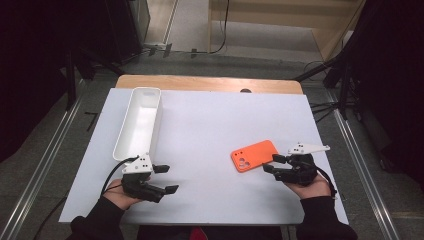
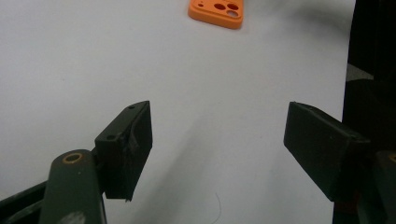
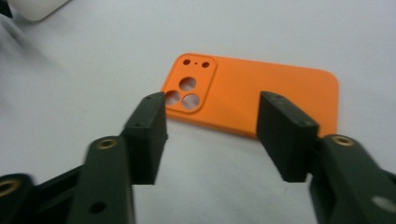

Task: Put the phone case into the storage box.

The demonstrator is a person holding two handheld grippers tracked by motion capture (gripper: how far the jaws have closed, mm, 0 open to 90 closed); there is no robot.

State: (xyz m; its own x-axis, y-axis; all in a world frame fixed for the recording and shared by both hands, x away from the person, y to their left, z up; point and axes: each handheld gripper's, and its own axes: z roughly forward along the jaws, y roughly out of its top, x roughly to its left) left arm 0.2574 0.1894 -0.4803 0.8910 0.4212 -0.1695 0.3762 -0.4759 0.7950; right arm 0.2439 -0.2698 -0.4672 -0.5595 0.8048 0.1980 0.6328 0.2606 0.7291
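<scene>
An orange phone case (image 1: 255,155) lies flat on the white table, back side up, camera cut-outs toward the left. My right gripper (image 1: 271,163) sits just to its right, open, jaws pointing at the case's near edge without touching it. In the right gripper view the orange phone case (image 3: 261,95) lies just beyond the right gripper (image 3: 212,128). My left gripper (image 1: 166,179) is open near the table's front left, holding nothing. The left gripper (image 2: 217,140) looks across bare table, with the orange phone case (image 2: 217,11) far off.
A long white bin (image 1: 139,122) stands at the left of the white table (image 1: 210,120), just beyond the left gripper. A wooden table edge (image 1: 210,83) runs along the back. Dark stands and cables flank both sides on the floor.
</scene>
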